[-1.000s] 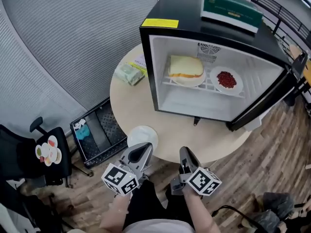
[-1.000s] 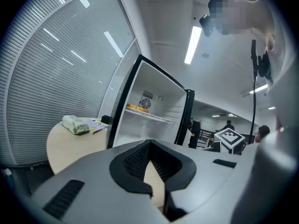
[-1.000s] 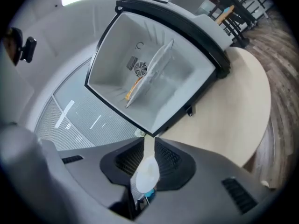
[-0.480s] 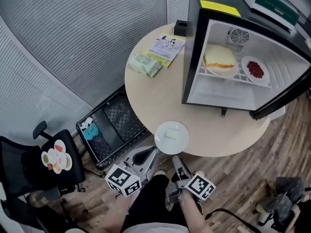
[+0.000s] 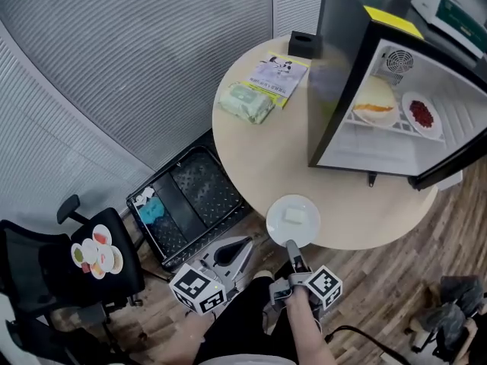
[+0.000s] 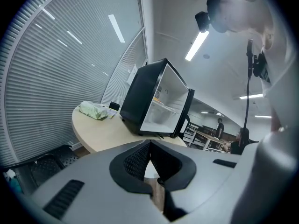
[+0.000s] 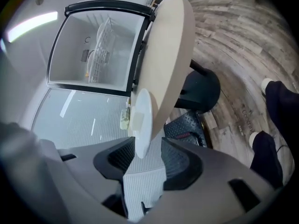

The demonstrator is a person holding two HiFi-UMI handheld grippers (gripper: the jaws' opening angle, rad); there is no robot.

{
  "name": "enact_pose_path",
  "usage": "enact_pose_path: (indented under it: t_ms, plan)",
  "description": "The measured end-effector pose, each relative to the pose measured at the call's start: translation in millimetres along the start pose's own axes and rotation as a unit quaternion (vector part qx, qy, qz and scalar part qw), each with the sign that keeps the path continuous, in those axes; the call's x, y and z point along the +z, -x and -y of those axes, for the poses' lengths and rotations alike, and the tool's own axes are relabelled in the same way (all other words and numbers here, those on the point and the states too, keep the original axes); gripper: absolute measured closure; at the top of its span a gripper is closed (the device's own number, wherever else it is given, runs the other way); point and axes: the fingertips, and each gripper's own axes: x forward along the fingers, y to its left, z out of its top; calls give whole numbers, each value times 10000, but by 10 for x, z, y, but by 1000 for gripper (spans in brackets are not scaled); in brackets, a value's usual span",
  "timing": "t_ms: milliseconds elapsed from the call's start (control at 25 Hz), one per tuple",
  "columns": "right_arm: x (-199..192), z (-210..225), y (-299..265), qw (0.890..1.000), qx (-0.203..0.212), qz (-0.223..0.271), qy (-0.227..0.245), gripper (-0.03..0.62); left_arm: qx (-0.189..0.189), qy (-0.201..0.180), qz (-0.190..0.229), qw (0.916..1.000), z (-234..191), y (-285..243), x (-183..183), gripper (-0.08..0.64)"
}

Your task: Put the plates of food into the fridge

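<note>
The white plate, carrying a small pale block of food, is sitting at the near edge of the round table, in the lower middle of the head view and outside the fridge. The right gripper is reaching towards it from the bottom of the frame. Its jaws are standing wide, having just been opening, and the plate's near rim is lying between them with the pads not pressing on it. Just to the left, the left gripper is hanging below the table edge, its jaws brought together with nothing between them.

The fridge is standing open on the table at the upper right. On its wire shelf a plate with a sandwich and a plate of red food are sitting side by side. A green box is lying on top of the fridge.

Towards the upper middle of the table a green packet is lying beside a printed leaflet, with a small black box behind them. On the floor left of the table a black tray is sitting, and at the lower left a black chair is bearing a dish of coloured pieces
</note>
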Motion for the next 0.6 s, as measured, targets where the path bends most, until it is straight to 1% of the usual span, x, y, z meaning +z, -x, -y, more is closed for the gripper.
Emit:
enact_pose_path:
  t_ms: [40, 80, 160, 200, 320, 480, 600]
  plan:
    - [11, 1, -23, 10000, 26, 64, -61, 413, -7, 4, 0, 10000, -11, 13, 7, 555]
    - [24, 4, -38, 9998, 36, 132, -117, 442, -17, 11, 3, 10000, -17, 20, 9, 555]
    - [45, 14, -59, 9995, 47, 249, -193, 544, -48, 29, 9, 10000, -25, 22, -19, 555]
    - [45, 10, -70, 9993, 78, 286, -248, 558, -61, 42, -3, 10000, -28, 20, -35, 555]
    - [29, -61, -78, 9982, 251, 337, -437, 572, -140, 70, -32, 9999, -3, 2, -72, 555]
    - [30, -140, -60, 9986, 304, 309, -311, 575, -227, 81, -4, 9997, 54, -28, -59, 555]
    - [69, -171, -59, 9973, 405, 332, -519, 575, -284, 63, 23, 9996, 102, -63, -21, 555]
